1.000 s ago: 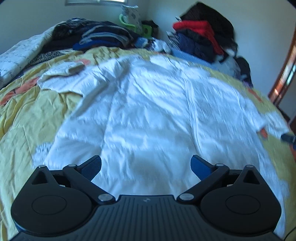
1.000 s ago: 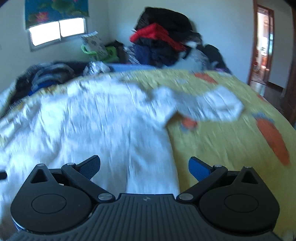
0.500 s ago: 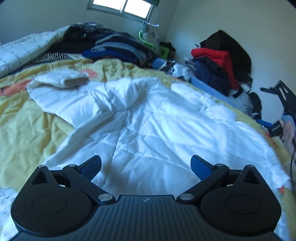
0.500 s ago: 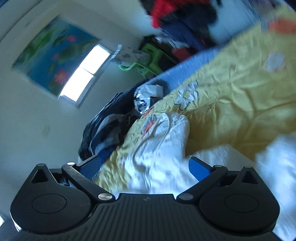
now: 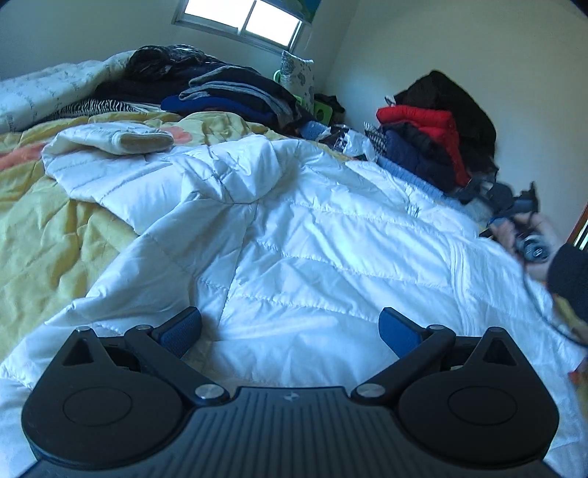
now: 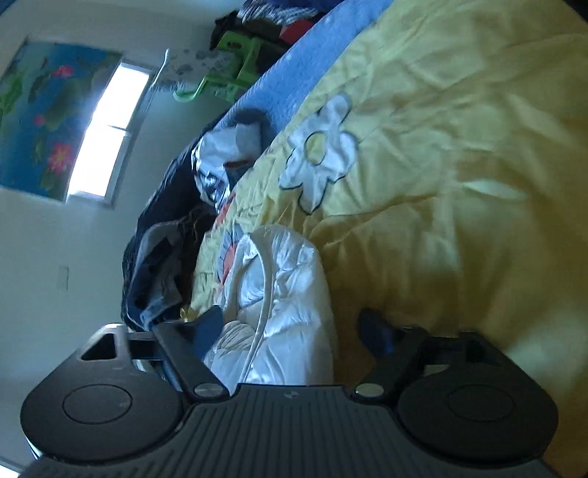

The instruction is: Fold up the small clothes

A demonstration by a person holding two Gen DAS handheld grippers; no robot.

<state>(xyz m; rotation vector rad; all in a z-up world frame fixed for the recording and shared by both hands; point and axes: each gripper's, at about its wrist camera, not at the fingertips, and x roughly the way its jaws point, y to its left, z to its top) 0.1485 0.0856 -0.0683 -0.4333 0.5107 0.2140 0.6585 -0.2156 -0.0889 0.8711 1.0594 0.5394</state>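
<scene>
A white quilted jacket [image 5: 294, 235] lies spread flat on the yellow bedspread [image 5: 47, 235], its left sleeve with a beige cuff [image 5: 141, 141] stretched to the far left. My left gripper [image 5: 290, 329] is open and empty, hovering low over the jacket's near hem. My right gripper [image 6: 294, 331] is open and rolled on its side, with the jacket's other sleeve [image 6: 283, 279] lying between its jaws. In the left wrist view the right gripper and the hand holding it [image 5: 529, 239] show at the jacket's right edge.
Piles of dark folded clothes [image 5: 228, 92] line the far side of the bed. A red and black heap [image 5: 433, 136] stands at the right against the wall. A window [image 5: 242, 18] is behind. The bedspread has a white flower patch [image 6: 319, 150].
My left gripper has dropped lower and closer to the jacket's hem. My right gripper has rolled sideways and moved in over the right sleeve, which now lies between its jaws.
</scene>
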